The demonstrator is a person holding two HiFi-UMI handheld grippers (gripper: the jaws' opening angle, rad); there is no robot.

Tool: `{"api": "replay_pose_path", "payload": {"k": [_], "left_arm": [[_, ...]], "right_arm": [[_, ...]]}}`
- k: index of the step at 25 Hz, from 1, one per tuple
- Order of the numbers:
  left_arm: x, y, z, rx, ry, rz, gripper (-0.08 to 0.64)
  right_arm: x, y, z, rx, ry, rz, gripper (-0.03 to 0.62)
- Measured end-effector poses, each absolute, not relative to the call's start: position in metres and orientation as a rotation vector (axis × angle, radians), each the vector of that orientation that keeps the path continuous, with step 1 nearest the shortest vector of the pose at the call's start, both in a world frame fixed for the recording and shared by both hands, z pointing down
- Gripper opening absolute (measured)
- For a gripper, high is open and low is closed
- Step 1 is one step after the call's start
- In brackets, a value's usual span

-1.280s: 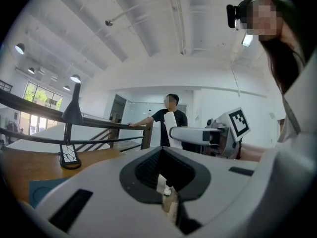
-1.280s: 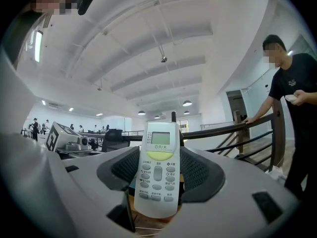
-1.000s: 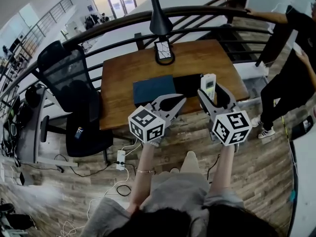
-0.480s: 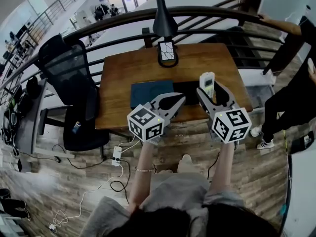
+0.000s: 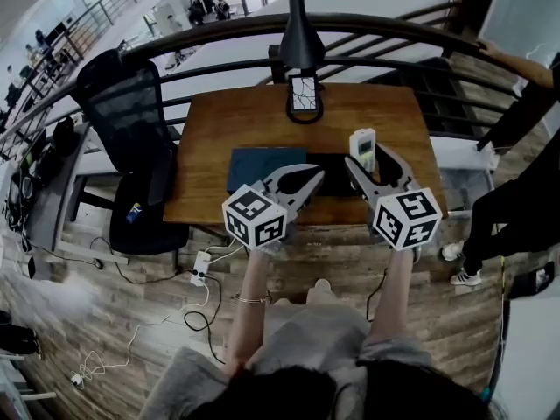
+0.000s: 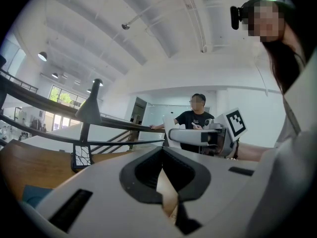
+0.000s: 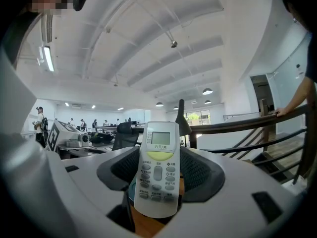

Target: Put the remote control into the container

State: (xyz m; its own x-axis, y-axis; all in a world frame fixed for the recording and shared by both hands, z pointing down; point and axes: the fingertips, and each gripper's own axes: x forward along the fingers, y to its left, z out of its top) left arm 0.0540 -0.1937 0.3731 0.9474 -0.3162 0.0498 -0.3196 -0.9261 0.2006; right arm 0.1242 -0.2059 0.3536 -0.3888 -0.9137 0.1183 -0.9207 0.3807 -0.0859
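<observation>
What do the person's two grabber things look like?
Both the left gripper and right gripper are pale grey pincers with dark ribbed pads inside. Each carries a white cube with black square markers. A thin bracelet circles the left wrist.

A white remote (image 7: 157, 172) stands upright, clamped between the jaws of the right claw (image 7: 157, 155). Its button face is turned toward the claw's camera. It has a small grey screen at the top, a yellow-green button below that, then rows of grey buttons. The claw grips its lower half, so the screen end sticks up free.

The container (image 5: 261, 166) is dark blue, rectangular and low. It lies flat on the wooden worktop (image 5: 227, 121) near the front edge, left of the remote and apart from it. It is unclear whether it is open or lidded.
</observation>
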Motion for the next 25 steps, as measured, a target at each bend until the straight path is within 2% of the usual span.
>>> {"api": "replay_pose_path", "payload": {"k": [25], "left_arm": [[0.059,-0.246,0.439,2.708,-0.590,0.123,0.003]], "right_arm": [[0.129,-0.272,0.443,1.441,-2.505,0.430,0.252]]}}
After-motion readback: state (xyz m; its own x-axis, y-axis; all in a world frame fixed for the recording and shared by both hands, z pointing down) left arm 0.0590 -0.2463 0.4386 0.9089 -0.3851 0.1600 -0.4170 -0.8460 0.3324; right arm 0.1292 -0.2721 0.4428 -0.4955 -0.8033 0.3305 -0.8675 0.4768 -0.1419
